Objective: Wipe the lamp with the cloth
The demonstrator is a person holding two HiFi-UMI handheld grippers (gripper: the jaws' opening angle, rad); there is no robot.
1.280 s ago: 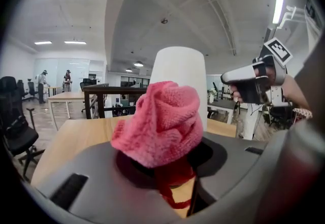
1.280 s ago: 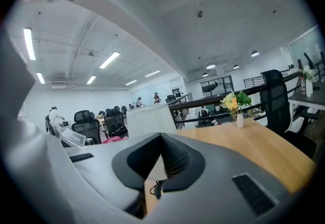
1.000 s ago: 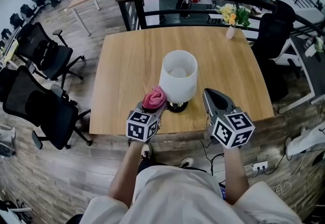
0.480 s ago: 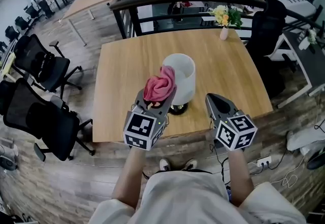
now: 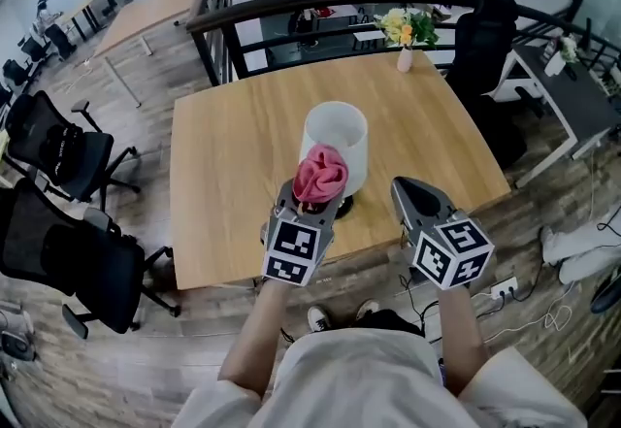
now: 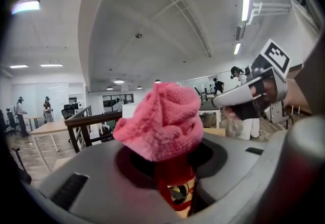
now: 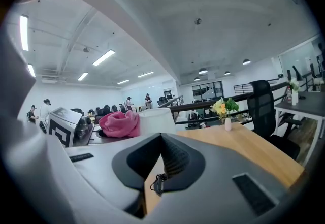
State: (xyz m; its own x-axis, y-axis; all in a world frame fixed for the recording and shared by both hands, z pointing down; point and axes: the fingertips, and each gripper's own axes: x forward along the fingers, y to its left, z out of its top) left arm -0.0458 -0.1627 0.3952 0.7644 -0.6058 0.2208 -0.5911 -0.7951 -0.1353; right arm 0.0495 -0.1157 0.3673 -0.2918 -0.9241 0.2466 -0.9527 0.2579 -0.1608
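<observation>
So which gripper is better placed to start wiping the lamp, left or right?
Left, probably. The left gripper is shut on the pink cloth, close by the white lamp shade. The right gripper is shut and empty, off to the side.

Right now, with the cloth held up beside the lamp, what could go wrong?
The lamp stands near the front edge of the table, and the right gripper, jaws shut and empty, is not steadying it: a firm wipe might tip it.
The bunched cloth could slip from the left gripper.
</observation>
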